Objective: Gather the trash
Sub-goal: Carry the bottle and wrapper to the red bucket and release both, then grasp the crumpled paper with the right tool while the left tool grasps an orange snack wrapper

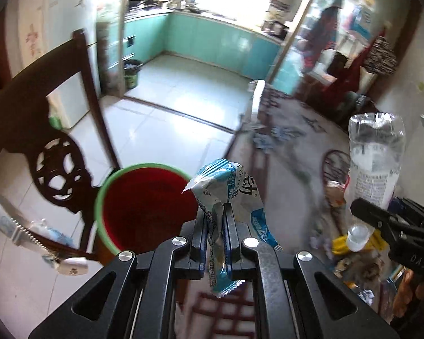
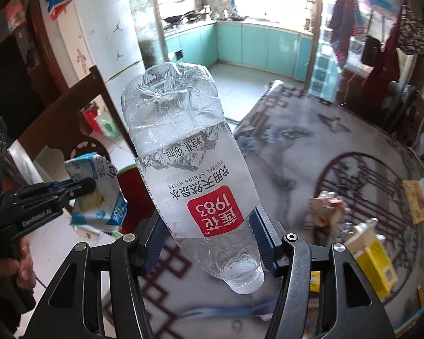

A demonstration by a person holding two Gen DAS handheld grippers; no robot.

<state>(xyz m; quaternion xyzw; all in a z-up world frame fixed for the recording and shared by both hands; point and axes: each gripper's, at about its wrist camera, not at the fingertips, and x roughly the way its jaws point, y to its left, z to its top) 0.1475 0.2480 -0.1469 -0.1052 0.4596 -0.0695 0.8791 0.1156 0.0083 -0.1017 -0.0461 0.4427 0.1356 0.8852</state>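
My left gripper (image 1: 216, 226) is shut on a crumpled blue-and-white wrapper (image 1: 226, 186) and holds it in the air at the right rim of a red bin with a green rim (image 1: 99, 206). The wrapper (image 2: 96, 195) and left gripper (image 2: 79, 186) also show in the right wrist view. My right gripper (image 2: 209, 243) is shut on a clear plastic water bottle with a red label (image 2: 195, 163), held upside down, cap down. The bottle (image 1: 373, 163) shows at the right of the left wrist view, above the table.
A dark carved wooden chair (image 1: 51, 152) stands left of the bin. The patterned tablecloth (image 2: 296, 147) carries more litter: a yellow box (image 2: 373, 262), a crumpled pink wrapper (image 2: 328, 206) and a tan card (image 2: 415, 197). A fridge (image 2: 104, 31) and teal kitchen cabinets (image 2: 263, 48) lie beyond.
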